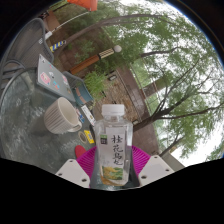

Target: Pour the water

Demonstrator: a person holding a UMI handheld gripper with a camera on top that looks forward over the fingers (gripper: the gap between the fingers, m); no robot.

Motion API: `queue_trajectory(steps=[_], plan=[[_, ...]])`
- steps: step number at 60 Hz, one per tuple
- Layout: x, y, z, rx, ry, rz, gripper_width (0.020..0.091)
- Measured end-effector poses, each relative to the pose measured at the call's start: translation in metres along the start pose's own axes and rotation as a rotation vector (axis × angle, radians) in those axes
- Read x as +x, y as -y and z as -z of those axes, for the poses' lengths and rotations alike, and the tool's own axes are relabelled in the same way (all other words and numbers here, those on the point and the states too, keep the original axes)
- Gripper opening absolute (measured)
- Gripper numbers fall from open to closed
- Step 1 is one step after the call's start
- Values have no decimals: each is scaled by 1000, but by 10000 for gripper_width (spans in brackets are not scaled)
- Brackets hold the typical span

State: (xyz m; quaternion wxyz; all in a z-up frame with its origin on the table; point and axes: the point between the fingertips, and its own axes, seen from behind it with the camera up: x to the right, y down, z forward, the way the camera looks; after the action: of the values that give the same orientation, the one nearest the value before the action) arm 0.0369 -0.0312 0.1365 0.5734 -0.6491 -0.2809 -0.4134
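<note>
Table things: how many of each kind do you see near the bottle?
Bottle, clear with a white cap, held between the jaws: 1
Cup, white, lying on its side: 1
Box, flat: 1
Total: 3

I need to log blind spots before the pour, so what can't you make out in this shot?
- Bottle: base hidden, cut off between the fingers; water level masked by its label.
- Gripper: pad contact with the bottle unclear.
- Cup: lies tipped, contents not visible.
- Label text: too small to read.
</note>
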Motion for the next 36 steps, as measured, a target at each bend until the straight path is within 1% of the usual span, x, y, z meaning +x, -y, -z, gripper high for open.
queue_trajectory(steps=[3,4,8,12,15,16,21,24,26,27,28,29,30,34,35,36], plan=[[21,12,-12,32,-36,284,495],[17,16,-21,58,-64,356,494],[28,40,-33,119,-125,671,492],[32,57,-42,147,-158,893,494],[31,65,-46,142,-154,1037,495],[24,67,-48,147,-181,1064,496],[39,85,-50,183,-214,1235,497],[32,89,-48,196,-254,1319,498],[36,90,-37,196,-260,1371,497],[33,96,-51,202,-262,1388,500],[32,97,-49,212,-264,1408,499],[32,92,-30,224,-266,1432,499],[32,106,-47,234,-257,1446,499],[27,102,-36,257,-251,1490,499],[16,85,-28,258,-260,1498,499],[23,105,-43,258,-247,1500,500]])
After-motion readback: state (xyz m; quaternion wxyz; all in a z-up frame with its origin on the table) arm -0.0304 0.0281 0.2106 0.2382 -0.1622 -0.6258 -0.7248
